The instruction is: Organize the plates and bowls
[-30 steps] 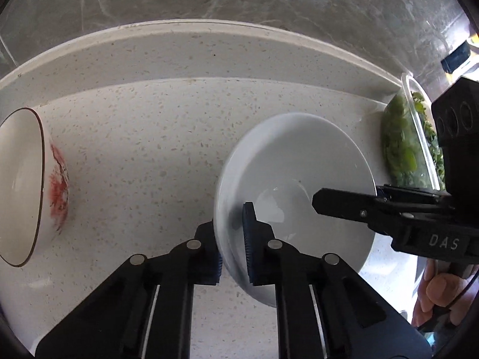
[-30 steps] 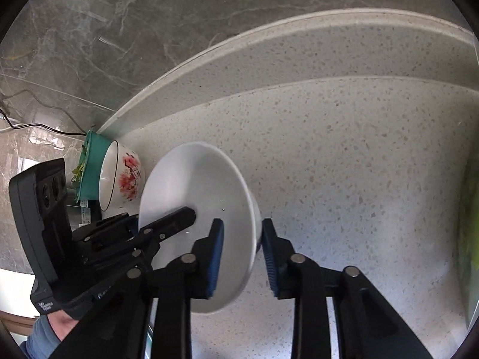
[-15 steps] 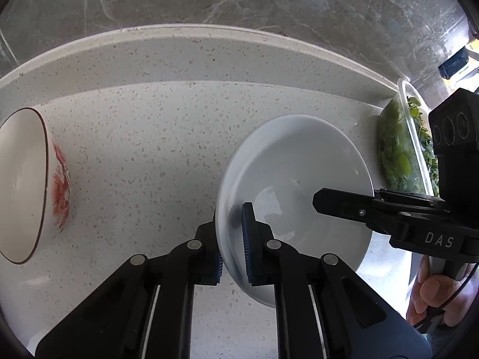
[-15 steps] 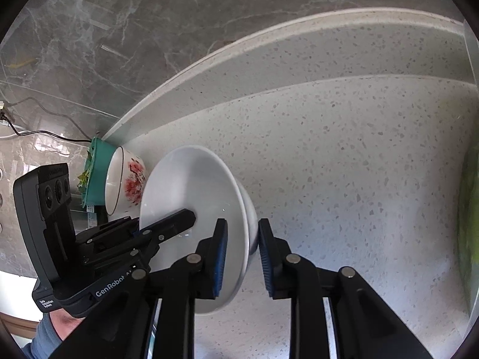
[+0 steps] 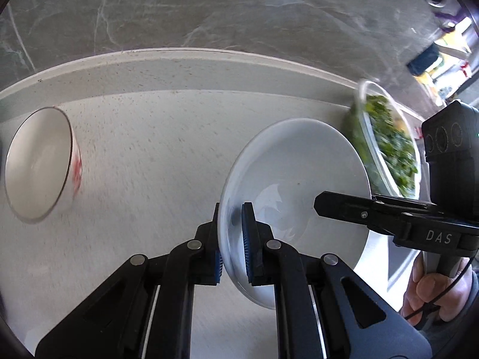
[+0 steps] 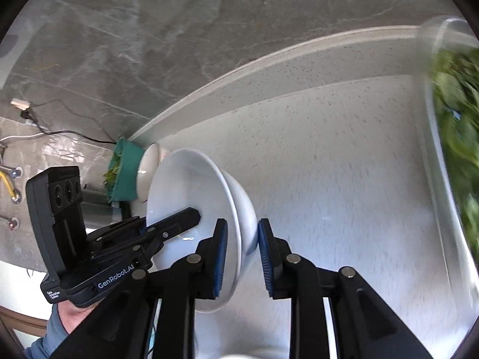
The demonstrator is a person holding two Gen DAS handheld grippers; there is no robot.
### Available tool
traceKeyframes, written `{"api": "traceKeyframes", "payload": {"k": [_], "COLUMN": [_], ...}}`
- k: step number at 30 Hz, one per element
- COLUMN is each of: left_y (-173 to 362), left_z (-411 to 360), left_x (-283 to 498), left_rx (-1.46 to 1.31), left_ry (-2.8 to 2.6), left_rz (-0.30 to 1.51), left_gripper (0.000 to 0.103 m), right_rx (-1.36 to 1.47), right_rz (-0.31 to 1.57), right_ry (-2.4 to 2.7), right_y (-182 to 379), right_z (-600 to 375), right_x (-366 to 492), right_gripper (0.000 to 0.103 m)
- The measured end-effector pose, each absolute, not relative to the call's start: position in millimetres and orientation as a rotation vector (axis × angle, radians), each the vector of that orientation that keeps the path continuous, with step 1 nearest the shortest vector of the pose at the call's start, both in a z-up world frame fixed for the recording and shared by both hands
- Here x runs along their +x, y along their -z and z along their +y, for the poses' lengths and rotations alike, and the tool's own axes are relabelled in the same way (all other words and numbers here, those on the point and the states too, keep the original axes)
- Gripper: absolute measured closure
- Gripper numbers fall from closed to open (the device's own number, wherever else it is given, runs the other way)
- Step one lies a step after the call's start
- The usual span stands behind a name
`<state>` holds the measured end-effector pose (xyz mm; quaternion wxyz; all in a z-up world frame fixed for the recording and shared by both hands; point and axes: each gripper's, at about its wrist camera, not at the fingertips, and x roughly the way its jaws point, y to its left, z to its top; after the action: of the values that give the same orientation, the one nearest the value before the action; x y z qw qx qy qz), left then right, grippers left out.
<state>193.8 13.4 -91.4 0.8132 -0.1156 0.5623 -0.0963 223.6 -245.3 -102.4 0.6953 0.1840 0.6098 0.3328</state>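
White bowl (image 5: 296, 179) hung tilted between my two tools, clear of the speckled surface (image 5: 155, 155), its open mouth turned sideways toward my left hand's camera and its foot toward my right. A round bowl has no real long axis; its rim stood closer to upright than level.

My left tool (image 5: 232, 239) was pressed nearly together, pinching the near rim, one pad inside the wall and one outside. My right tool (image 6: 241, 254) was narrowed on the opposite edge, with one pad inside the rim and the other against the outer wall near the foot; I could not tell how firmly that outer pad bore on it.

I judged the main risk was slip. Glazed ware held by thin edge pinches could rotate or slide out if my two hands drifted apart or twisted against each other. Pulling unevenly could also lever the rim out of the left pads.

The clear container of greens (image 6: 452, 137) stood near on the right side and the floral bowl (image 5: 39, 164) well off on the left; a careless swing could strike either.
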Motion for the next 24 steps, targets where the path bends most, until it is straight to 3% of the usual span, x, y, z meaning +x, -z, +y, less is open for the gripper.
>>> {"api": "traceKeyframes", "payload": {"k": [12,24], "left_y": [62.6,115.7], "left_z": [-60.7,-120.6], "left_x": [73.9,0.7], "left_rx": [-0.237,-0.13], "left_ry": [0.313,0.301], "left_rz": [1.208,1.312], "left_gripper": [0.094,0.093], "right_rx": [0.409,0.43], "right_rz": [1.335,1.457], "right_ry": [-0.739,-0.705], "right_y": [53.3,111.1], "right_z": [-325.9,-361.5], "right_x": [112.7,56.9], "right_gripper": [0.077,0.077]}}
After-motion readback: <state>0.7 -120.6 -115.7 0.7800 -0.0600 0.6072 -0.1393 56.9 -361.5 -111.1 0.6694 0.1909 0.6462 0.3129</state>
